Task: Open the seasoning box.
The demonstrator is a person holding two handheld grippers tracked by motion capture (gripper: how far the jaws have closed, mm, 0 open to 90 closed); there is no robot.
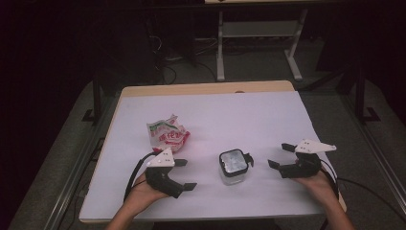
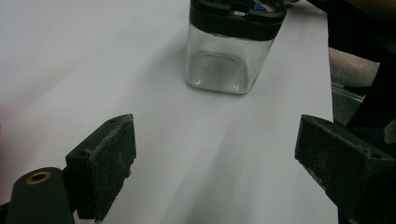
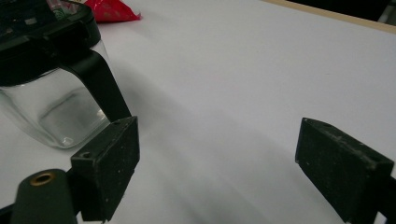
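High view: clear jar (image 1: 233, 168) with black clip lid sits upright on the white-covered desk (image 1: 249, 120), near edge, roughly centre, between the two grippers. Lid top looks grey/reflective; a black latch sticks out on its right side. Jar looks empty as far as the glass shows.

Left gripper (image 1: 186, 174) is just left of the jar, apart from it, fingers released and spread wide, nothing between them. Left gripper view confirms: both black fingers (image 2: 108, 163) stand well apart over bare white desk, jar (image 2: 231, 46) straight ahead past them, not touched. Hand underneath it comes in from the near edge.

Right gripper (image 1: 281, 155) is right of the jar, also apart, fingers released, gap empty. Right gripper view: jar (image 3: 51, 79) sits to the left ahead of the left-hand finger (image 3: 109, 163), latch arm hanging down its side; whether finger and jar touch I cannot tell from this angle, high view says a gap remains.

Crumpled snack bag (image 1: 167, 134), white with red and green print, lies farther back and left of the jar, just beyond the left gripper. Red corner of it (image 3: 109, 10) shows behind the jar in the right gripper view.

Wooden desk edge is visible at the far side; another desk frame stands on the floor beyond.
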